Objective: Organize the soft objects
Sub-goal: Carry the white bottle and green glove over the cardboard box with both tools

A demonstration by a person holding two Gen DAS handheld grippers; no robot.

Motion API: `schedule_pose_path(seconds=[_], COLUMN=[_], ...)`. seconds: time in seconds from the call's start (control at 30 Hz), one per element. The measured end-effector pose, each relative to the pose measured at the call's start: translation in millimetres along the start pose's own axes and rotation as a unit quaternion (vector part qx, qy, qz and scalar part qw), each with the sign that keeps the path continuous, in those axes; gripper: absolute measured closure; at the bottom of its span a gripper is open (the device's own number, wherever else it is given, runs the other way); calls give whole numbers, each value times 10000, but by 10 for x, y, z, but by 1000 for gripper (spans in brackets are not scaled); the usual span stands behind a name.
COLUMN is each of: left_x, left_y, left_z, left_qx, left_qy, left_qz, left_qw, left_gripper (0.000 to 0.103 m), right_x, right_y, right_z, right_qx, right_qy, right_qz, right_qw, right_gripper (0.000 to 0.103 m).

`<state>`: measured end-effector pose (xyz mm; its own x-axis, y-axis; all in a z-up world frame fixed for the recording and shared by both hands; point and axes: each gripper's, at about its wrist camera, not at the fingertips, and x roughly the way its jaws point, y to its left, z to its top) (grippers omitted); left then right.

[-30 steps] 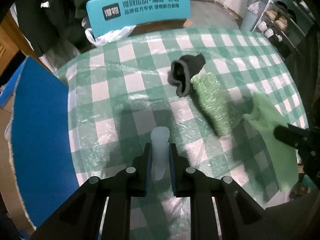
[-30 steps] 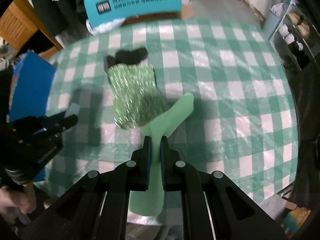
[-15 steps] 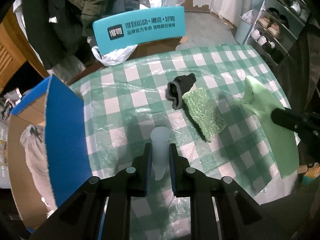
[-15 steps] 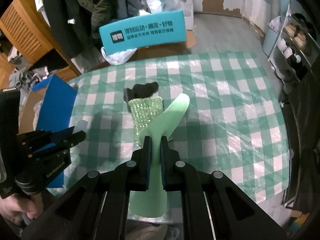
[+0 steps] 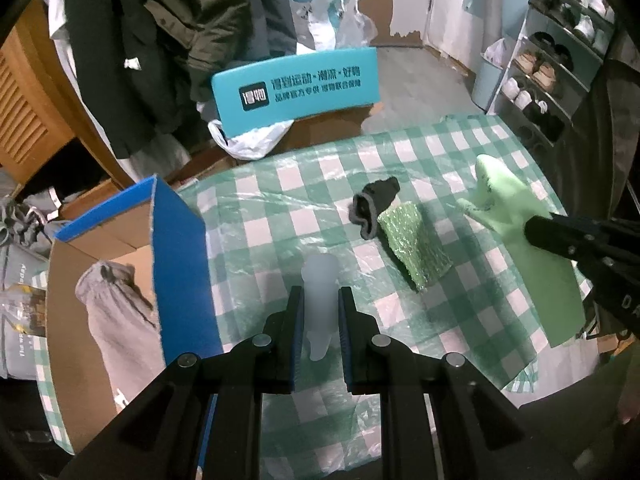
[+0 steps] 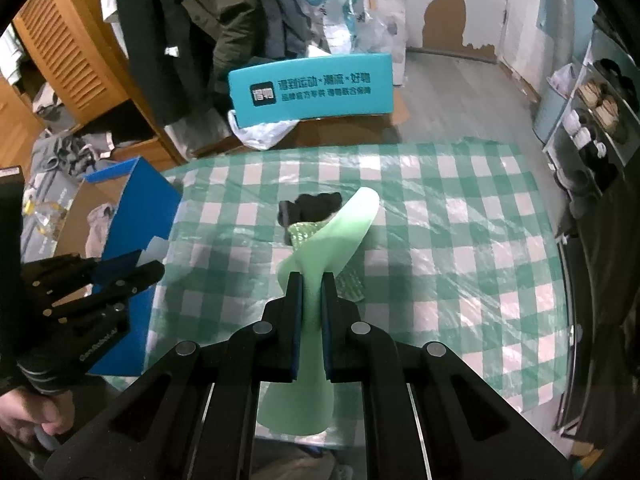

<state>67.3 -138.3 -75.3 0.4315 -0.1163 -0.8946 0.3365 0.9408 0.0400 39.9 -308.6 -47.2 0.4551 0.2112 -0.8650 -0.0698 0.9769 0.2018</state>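
Note:
My left gripper [image 5: 319, 294] is shut on a pale white soft piece [image 5: 320, 292], held above the checked table [image 5: 264, 232]. The same gripper [image 6: 154, 264] appears at the left of the right wrist view, near the blue box. My right gripper [image 6: 310, 280] is shut on a light green rubber glove [image 6: 344, 228], which hangs below the fingers; the glove [image 5: 520, 220] and that gripper [image 5: 532, 230] show at the right of the left wrist view. On the table lie a glittery green cloth [image 5: 414, 246] and a dark sock [image 5: 374, 206], touching each other.
An open cardboard box with blue flaps [image 5: 176, 248] stands at the table's left edge, with a grey garment [image 5: 112, 308] inside. A teal chair back [image 5: 296, 88] stands beyond the table. Coats hang behind it, and a shoe rack [image 5: 552, 60] is at the right.
Both grippers have risen well above the table with their pieces still held. The green glove has come off the table and now hangs free. The box interior has come into view.

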Motion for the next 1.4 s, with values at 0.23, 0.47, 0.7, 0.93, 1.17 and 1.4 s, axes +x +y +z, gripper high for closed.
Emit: schedule_pose_path(seconds=[0.23, 0.47, 0.7, 0.93, 1.17, 1.4], left_x=[-163, -310, -402, -457, -498, -542], left_y=[110, 283, 437, 689, 939, 1177], left_z=[2, -12, -59, -134, -226, -331], left_qx=[-77, -244, -365, -583, -782, -991], left_qy=[-155, -277, -354, -386, -402, -432], left_qz=[54, 64, 114, 234, 329, 441], left_qw=[9998, 9993, 9986, 9973, 9956, 9932], left_gripper=[87, 87, 87, 87, 87, 87], right_x=[-31, -79, -86, -51, -49, 9], right_y=[143, 308, 525, 828, 1101, 1426], right_z=[48, 103, 158, 221, 283, 330], right_qx=[-127, -259, -401, -625, -811, -1016], right_qy=[-49, -123, -156, -122, -153, -145], right_qz=[54, 115, 207, 321, 458, 688], right_qw=[9999, 9995, 9989, 9975, 9955, 9923], right_gripper=[96, 96, 96, 96, 96, 96])
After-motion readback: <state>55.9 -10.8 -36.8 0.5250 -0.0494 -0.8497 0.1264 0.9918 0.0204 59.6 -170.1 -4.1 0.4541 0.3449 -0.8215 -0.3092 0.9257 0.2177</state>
